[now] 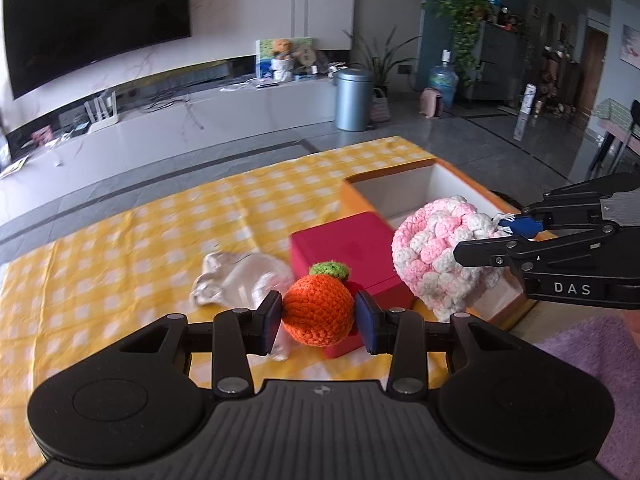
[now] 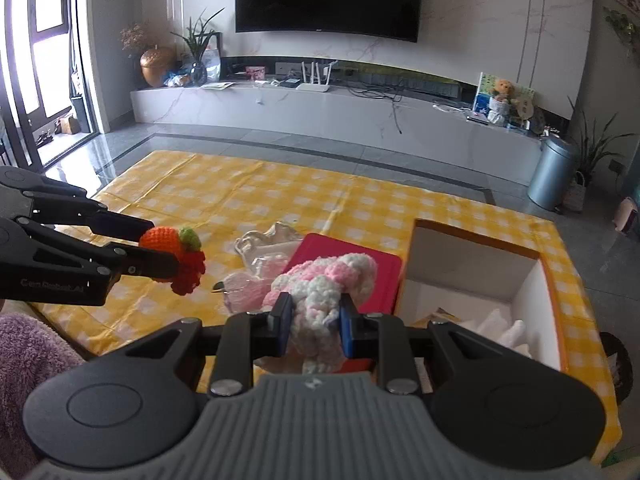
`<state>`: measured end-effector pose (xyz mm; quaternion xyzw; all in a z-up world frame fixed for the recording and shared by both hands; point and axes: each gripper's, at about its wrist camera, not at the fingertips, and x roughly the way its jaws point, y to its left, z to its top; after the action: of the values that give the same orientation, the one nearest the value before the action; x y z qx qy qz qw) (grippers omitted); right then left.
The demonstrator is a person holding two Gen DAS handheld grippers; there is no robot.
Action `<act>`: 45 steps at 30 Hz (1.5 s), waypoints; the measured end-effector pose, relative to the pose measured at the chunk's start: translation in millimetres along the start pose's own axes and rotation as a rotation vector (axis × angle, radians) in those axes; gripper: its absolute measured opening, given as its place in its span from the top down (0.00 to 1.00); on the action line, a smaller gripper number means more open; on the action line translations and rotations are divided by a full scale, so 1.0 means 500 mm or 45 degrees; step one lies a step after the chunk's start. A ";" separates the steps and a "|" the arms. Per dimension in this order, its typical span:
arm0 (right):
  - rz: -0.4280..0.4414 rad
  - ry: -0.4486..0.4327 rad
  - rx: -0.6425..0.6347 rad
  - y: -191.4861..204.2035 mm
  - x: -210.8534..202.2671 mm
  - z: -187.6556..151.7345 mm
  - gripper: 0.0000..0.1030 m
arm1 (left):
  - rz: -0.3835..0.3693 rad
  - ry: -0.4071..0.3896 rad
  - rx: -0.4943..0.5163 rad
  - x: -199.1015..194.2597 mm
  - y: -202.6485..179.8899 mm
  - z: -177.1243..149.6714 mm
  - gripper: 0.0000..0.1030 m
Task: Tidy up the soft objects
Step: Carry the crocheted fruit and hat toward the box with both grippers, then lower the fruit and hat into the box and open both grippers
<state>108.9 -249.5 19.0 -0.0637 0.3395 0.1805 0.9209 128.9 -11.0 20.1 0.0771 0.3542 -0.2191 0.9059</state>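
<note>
My left gripper (image 1: 319,317) is shut on an orange crocheted fruit (image 1: 316,308) with a green top, held above the yellow checked cloth (image 1: 120,264). It also shows in the right wrist view (image 2: 172,254), at the left. My right gripper (image 2: 314,326) is shut on a pink-and-white knitted piece (image 2: 324,280). In the left wrist view that piece (image 1: 436,260) hangs over the near edge of the open orange box (image 1: 400,188). A red box (image 1: 344,248) lies beside the orange box.
A clear plastic bag (image 1: 240,280) lies on the cloth left of the red box. White items (image 2: 500,328) lie inside the orange box (image 2: 552,280). A purple rug (image 1: 592,360) lies on the floor at the table's near side. A TV bench (image 2: 320,116) and a metal bin (image 2: 554,172) stand beyond.
</note>
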 end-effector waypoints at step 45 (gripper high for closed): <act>-0.178 0.172 0.038 -0.362 0.323 -0.009 0.76 | -0.117 0.214 0.722 0.510 -0.224 0.130 0.56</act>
<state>287.8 -371.7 -89.9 -0.0855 0.3981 0.1061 0.9072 284.5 -217.5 -102.3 0.3289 0.3558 -0.3429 0.8047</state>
